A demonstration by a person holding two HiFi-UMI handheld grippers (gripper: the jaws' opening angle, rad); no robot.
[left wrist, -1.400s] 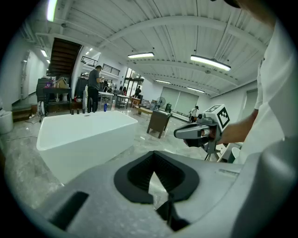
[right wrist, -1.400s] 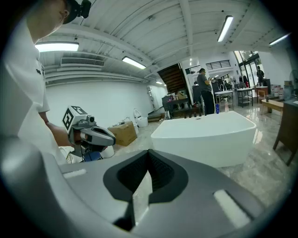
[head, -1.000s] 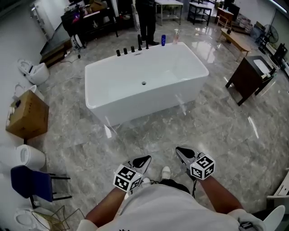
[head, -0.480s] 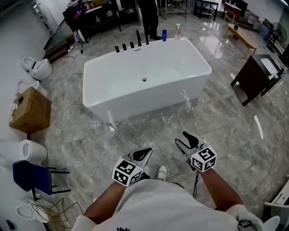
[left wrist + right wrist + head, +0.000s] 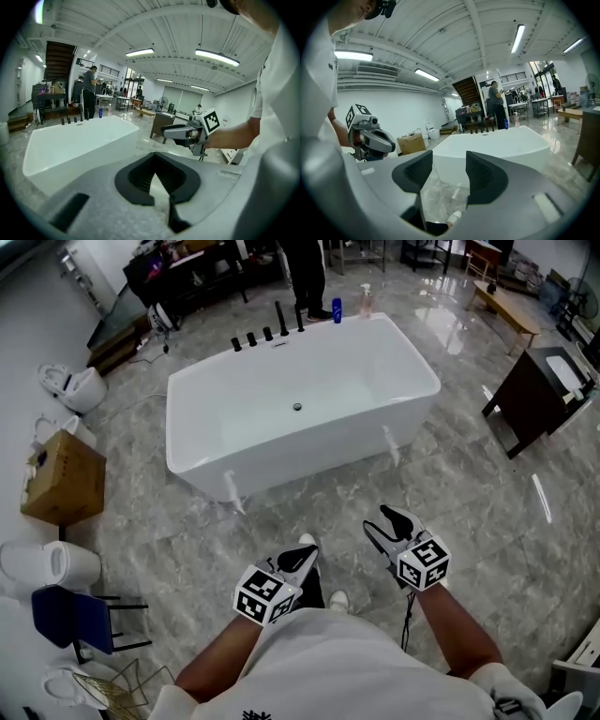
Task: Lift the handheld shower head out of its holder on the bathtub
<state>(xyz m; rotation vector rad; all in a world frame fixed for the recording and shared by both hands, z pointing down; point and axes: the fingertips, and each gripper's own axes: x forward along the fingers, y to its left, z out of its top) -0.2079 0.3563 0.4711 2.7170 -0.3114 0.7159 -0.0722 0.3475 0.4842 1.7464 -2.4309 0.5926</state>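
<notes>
The white bathtub (image 5: 300, 423) stands on the grey marble floor ahead of me. Black fittings line its far rim, and the tall black handheld shower head (image 5: 281, 319) stands upright among them. Both grippers hang in the air well short of the tub's near side. My left gripper (image 5: 298, 562) is shut and empty, its tips meeting in the left gripper view (image 5: 153, 159). The right gripper (image 5: 389, 524) is opening, with a clear gap and nothing between its pads (image 5: 449, 168). In the right gripper view the tub (image 5: 497, 145) fills the space ahead.
A person (image 5: 305, 273) stands behind the tub near a blue bottle (image 5: 337, 310) on its rim. A cardboard box (image 5: 61, 479), toilets (image 5: 70, 385) and a blue chair (image 5: 75, 615) stand at the left. A dark cabinet (image 5: 544, 390) stands at the right.
Both grippers have been carried forward toward the tub. The right gripper's jaws have gone from shut to open. The left gripper has stayed shut.
</notes>
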